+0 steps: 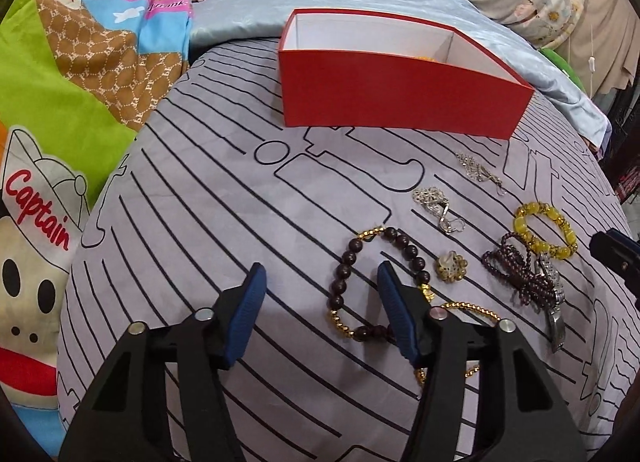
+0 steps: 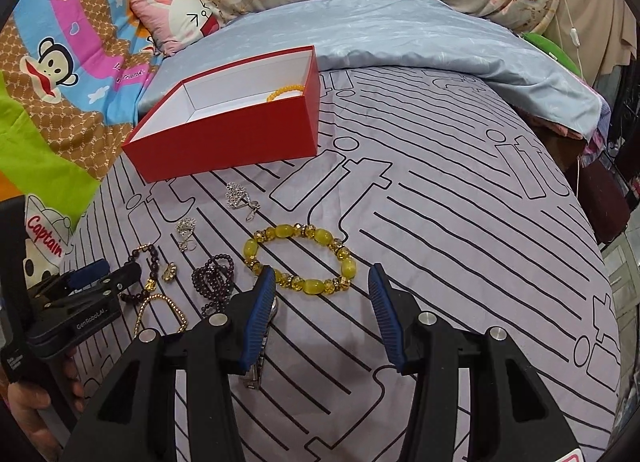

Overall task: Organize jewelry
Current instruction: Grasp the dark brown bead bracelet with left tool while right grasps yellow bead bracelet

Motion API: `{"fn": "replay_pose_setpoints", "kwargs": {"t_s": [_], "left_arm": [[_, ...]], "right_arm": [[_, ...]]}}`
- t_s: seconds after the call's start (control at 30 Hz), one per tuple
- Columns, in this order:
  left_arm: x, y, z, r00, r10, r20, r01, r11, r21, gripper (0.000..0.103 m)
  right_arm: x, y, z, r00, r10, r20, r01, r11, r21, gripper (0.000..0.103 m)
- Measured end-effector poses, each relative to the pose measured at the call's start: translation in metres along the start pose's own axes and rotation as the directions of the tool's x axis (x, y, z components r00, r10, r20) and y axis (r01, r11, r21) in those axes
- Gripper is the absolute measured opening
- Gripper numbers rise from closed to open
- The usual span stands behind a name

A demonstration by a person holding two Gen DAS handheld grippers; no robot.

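While both grippers stand spread and empty, the right gripper [image 2: 322, 286] sits nearer its target — the yellow bead bracelet [image 2: 299, 260] lies flat just beyond its fingertips, well short of the far-left red box [image 2: 240, 133]; left gripper [image 1: 320, 282] straddles the dark wooden bracelet [image 1: 348, 274].

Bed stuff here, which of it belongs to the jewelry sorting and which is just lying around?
Job:
red box
yellow bracelet
brown bracelet
purple beads
gold chain
silver pendants
watch

Lying about:
bunny pillow
blue quilt
cartoon blanket

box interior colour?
White inside, red outside; the box shows it best in the right wrist view.
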State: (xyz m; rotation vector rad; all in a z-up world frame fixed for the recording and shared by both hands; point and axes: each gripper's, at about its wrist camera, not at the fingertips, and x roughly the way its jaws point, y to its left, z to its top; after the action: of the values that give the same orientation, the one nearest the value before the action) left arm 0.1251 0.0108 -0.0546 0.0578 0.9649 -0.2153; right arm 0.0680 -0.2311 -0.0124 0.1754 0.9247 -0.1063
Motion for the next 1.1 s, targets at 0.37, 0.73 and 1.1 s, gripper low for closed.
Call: {"fn": "replay_pose_setpoints", "kwargs": {"t_s": [0.37, 0.73, 1.1], "left_arm": [[0.0, -0.003, 0.002, 0.998, -0.06, 0.01, 0.059, 0.998, 0.021, 0.007], [-0.002, 0.004, 0.004, 0.992, -0.126, -0.007, 0.126, 0.991, -0.034, 0.007], [-0.023, 0.01, 0.01, 0.986, -0.164, 0.03, 0.165, 0.985, -0.055, 0.007]], "right_arm": [[0.028, -0.01, 0.007, 1.0, 0.003, -0.026, -0.002, 1.0, 0.023, 0.039], [0.045, -0.008, 0.01, 0.999, -0.016, -0.043, 0.015, 1.0, -0.011, 0.011], [0.024, -0.006, 0.014, 0.999, 0.036, -0.008, -0.036, 0.999, 0.015, 0.009]]}}
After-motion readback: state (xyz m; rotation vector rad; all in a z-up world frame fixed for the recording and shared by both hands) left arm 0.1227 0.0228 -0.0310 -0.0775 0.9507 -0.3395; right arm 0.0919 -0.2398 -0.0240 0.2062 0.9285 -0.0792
